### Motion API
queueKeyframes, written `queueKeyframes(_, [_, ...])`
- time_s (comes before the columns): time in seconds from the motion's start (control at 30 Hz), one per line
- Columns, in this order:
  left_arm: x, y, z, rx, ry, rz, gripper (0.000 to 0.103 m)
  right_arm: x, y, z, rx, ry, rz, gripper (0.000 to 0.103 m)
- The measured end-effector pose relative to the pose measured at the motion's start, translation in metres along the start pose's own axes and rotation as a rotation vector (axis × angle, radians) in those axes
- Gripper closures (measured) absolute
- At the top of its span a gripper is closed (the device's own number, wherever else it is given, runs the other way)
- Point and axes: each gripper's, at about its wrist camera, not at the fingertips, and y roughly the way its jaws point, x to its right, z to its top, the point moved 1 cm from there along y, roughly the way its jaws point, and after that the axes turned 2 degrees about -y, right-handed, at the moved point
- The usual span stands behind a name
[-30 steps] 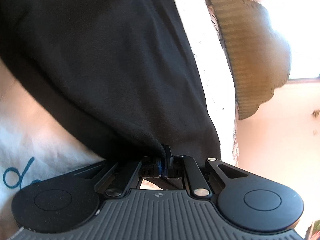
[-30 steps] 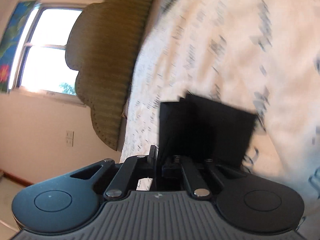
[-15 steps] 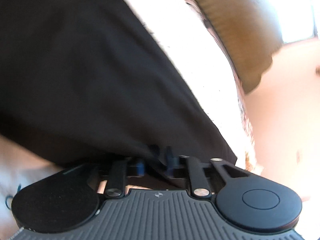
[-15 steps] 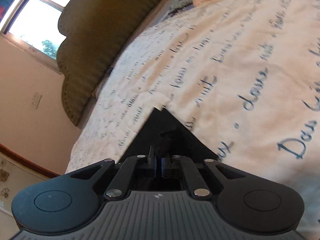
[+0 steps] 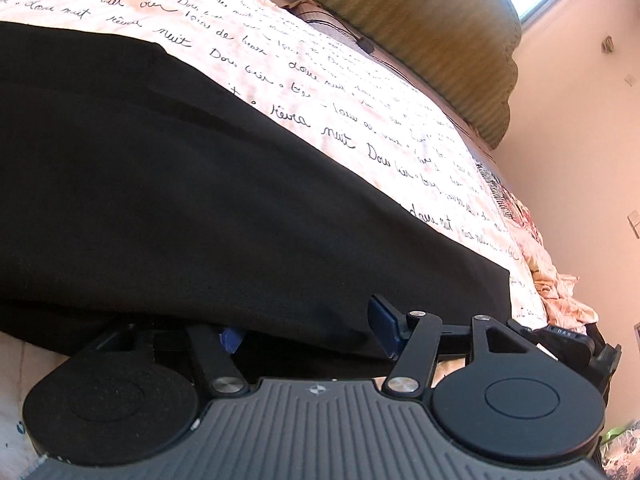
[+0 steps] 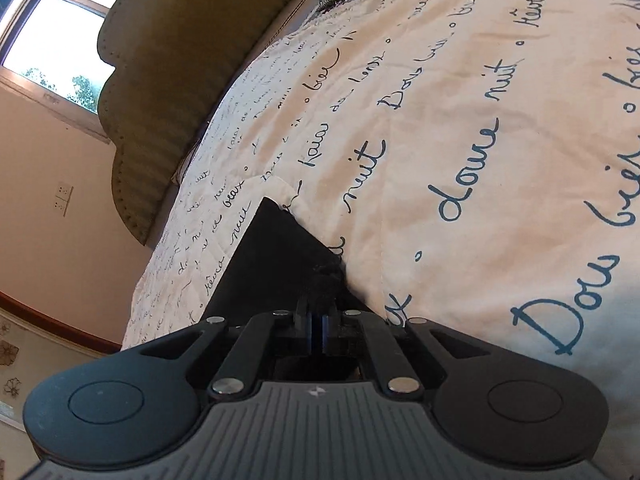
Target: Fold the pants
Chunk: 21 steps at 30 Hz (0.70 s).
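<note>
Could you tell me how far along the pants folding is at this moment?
Done: the black pants lie spread in flat layers on the script-printed bedspread. In hand: the right gripper is shut on a pants corner; the left gripper has just been opening, cloth draped between its fingers but not pinched. Left: releasing that corner; whether further folds remain I cannot tell.

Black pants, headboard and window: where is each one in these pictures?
black pants [image 5: 192, 200]: left wrist view, on the broad flat cloth lying on the bed.
headboard [image 6: 176, 80]: right wrist view, on its ribbed olive padding.
window [image 6: 52, 40]: right wrist view, on the bright glass pane.
</note>
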Motion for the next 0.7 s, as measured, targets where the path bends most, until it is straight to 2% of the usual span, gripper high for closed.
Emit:
queueKeyframes(0.07, [-0.003, -0.004, -0.001, -0.002, 0.0, -0.004, 0.038, 0.003, -0.006, 0.004, 0.01, 0.04, 0.008, 0.093])
queueKeyframes(0.13, [-0.009, -0.011, -0.003, 0.012, 0.009, 0.008, 0.038, -0.001, -0.023, 0.012, 0.108, 0.056, -0.034, 0.089])
queueKeyframes(0.2, [-0.014, -0.019, -0.005, 0.03, 0.025, 0.023, 0.038, -0.01, -0.034, 0.02, 0.196, 0.037, -0.074, 0.08])
queueKeyframes(0.23, [-0.015, -0.02, -0.002, 0.04, 0.026, 0.033, 0.037, -0.018, -0.037, 0.023, 0.216, 0.016, -0.054, 0.067])
queueKeyframes(0.27, [-0.018, -0.024, -0.003, 0.051, 0.023, 0.042, 0.037, -0.027, -0.035, 0.025, 0.207, -0.01, -0.023, 0.047])
queueKeyframes(0.33, [-0.024, -0.026, -0.001, 0.064, 0.005, 0.048, 0.037, -0.054, -0.02, 0.028, 0.128, -0.099, 0.03, 0.021])
queueKeyframes(0.43, [-0.03, -0.028, -0.007, 0.084, -0.013, 0.043, 0.037, -0.099, 0.014, 0.024, 0.01, -0.266, 0.058, 0.021])
queueKeyframes(0.5, [-0.028, -0.027, -0.011, 0.106, 0.014, 0.045, 0.037, -0.116, 0.035, 0.028, -0.04, -0.344, 0.012, 0.022])
queueKeyframes(0.57, [-0.024, -0.029, -0.018, 0.13, 0.065, 0.055, 0.035, -0.126, 0.055, 0.037, -0.049, -0.444, -0.093, 0.022])
queueKeyframes(0.63, [-0.021, -0.028, -0.024, 0.157, 0.122, 0.063, 0.034, -0.127, 0.073, 0.045, -0.071, -0.583, -0.284, 0.021])
queueKeyframes(0.67, [-0.02, -0.028, -0.028, 0.173, 0.148, 0.063, 0.032, -0.123, 0.079, 0.046, -0.092, -0.632, -0.35, 0.021])
queueKeyframes(0.7, [-0.019, -0.026, -0.032, 0.191, 0.175, 0.061, 0.031, -0.121, 0.086, 0.046, -0.127, -0.666, -0.372, 0.021])
